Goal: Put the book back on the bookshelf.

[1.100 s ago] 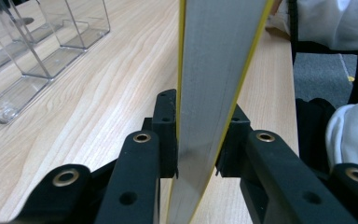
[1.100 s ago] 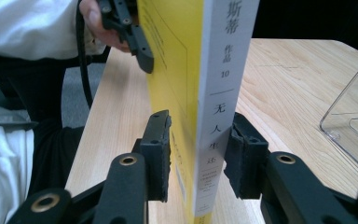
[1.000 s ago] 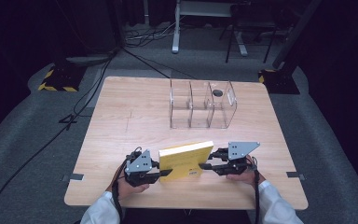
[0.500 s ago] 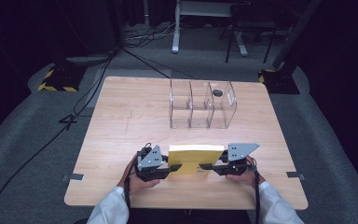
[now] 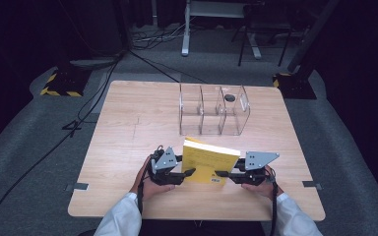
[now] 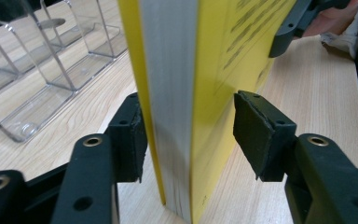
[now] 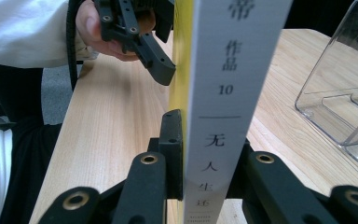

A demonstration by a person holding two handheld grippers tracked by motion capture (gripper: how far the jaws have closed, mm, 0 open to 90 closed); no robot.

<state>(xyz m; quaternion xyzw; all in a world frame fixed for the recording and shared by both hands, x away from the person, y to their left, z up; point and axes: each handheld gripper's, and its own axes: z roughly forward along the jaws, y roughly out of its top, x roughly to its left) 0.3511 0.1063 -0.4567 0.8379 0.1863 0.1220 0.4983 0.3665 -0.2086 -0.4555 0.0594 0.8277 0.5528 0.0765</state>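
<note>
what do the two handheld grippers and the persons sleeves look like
Both the left gripper and the right gripper are black, each with two flat-padded jaws, brass-coloured pivot rivets and a grey three-cornered plate on top. A black cable trails from each. The person wears white sleeves.

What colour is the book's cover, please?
Yellow; the book shows it best in the high view.

1 yellow book, 1 clear 3-slot organizer, 2 hand-held grippers, 1 table.

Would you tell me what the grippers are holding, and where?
The right gripper clamps the upright yellow book at its spine; the left gripper, jaws just opened, straddles the page edge.
</note>
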